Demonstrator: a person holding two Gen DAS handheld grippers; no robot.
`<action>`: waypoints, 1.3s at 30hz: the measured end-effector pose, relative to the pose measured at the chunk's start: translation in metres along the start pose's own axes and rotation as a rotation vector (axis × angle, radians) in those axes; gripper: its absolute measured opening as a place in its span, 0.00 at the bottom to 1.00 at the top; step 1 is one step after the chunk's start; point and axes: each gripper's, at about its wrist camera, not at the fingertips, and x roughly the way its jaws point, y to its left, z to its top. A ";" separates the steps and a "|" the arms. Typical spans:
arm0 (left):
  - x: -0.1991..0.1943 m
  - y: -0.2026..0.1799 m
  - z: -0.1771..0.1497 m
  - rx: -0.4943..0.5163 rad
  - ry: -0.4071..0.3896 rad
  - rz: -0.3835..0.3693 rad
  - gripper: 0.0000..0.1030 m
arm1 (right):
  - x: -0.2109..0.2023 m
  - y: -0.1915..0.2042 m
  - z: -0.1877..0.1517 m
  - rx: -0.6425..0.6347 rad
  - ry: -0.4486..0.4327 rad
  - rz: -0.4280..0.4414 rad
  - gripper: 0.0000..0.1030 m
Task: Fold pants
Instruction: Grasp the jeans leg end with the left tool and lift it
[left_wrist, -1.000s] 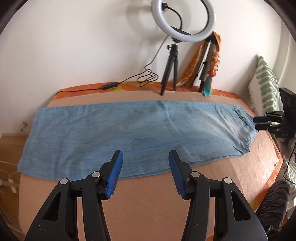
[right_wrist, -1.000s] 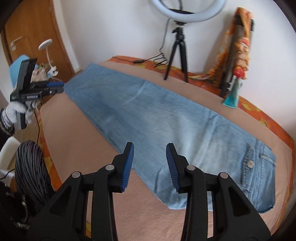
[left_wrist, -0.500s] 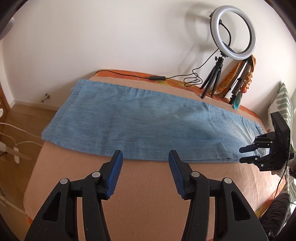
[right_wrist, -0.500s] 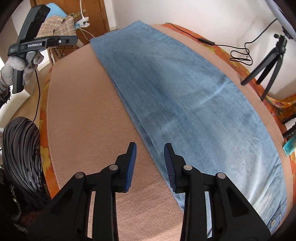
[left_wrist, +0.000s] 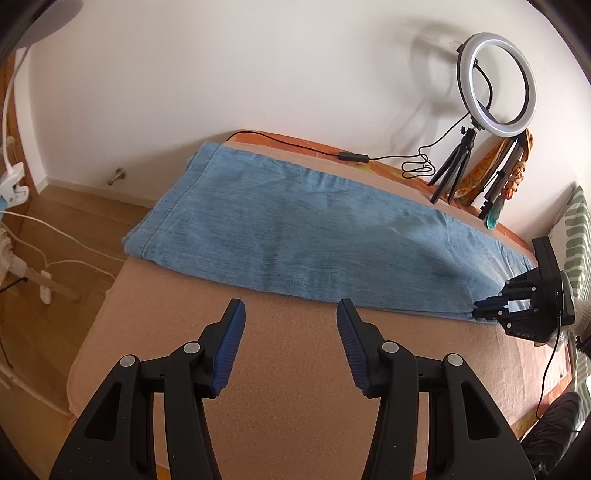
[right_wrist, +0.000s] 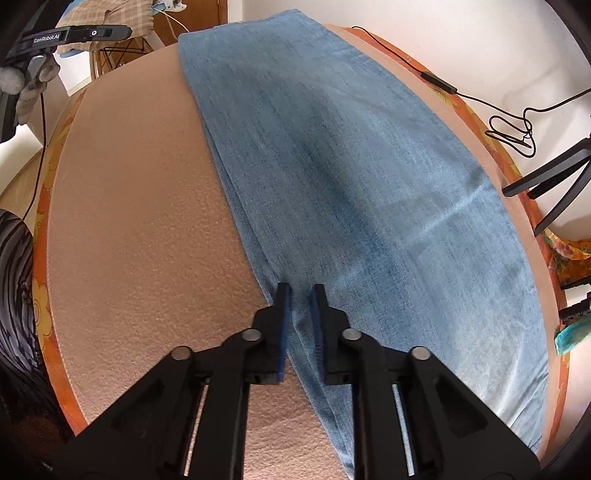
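Lying flat across frame centre, jeans (right_wrist: 351, 177) span the peach bed cover (right_wrist: 140, 221). Right gripper (right_wrist: 300, 295) has just been closing, pinching the jeans' near edge at lower centre. Left gripper (left_wrist: 290, 325) hangs half open, empty, over bare cover.

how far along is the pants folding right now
Done: the jeans already lie flat on the bed, legs stacked lengthwise. In hand: the right gripper has just closed on the near edge of the denim; the left gripper hangs open over bare bed, short of the cloth. Left: a left-side grip and the crosswise folds.
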 end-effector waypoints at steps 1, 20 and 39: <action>0.001 0.001 0.000 -0.003 0.001 -0.002 0.49 | -0.002 0.000 0.000 0.005 0.002 0.005 0.04; 0.012 0.137 0.021 -0.450 -0.094 -0.025 0.54 | -0.055 -0.008 -0.027 0.260 -0.143 0.107 0.09; 0.093 0.183 0.037 -0.681 -0.031 -0.072 0.55 | -0.070 -0.001 -0.040 0.402 -0.185 0.112 0.15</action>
